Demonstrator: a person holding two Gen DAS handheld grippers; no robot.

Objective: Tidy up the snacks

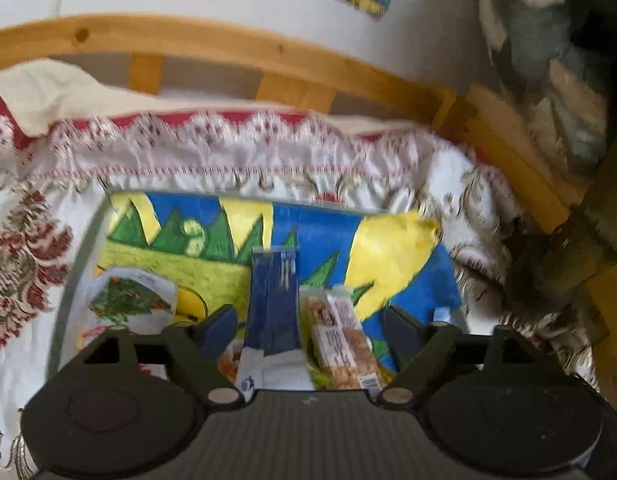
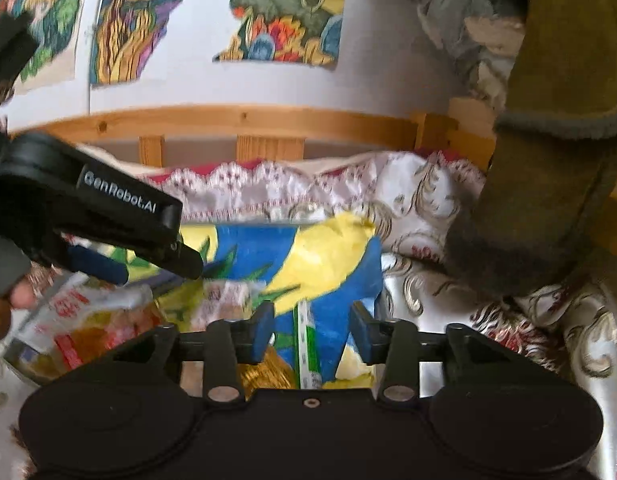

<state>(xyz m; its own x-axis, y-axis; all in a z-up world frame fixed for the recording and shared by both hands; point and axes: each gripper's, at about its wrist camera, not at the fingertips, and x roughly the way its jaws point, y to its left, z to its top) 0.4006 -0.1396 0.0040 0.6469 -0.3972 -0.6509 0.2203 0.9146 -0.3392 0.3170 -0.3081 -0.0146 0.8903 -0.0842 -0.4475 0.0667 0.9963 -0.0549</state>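
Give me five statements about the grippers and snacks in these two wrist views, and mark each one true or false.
1. The left gripper has its jaws open. True.
2. A dark blue packet lies between the left gripper's fingers, which stand clear of it. True.
3. The right gripper is clamped on a cereal bar. False: its jaws are open, and only a thin green and white packet lies in the gap, with neither pad touching it.
4. The snacks lie on a bare wooden board. False: they lie on a painted blue, yellow and green sheet.
5. A cereal bar lies just right of the dark blue packet. True.
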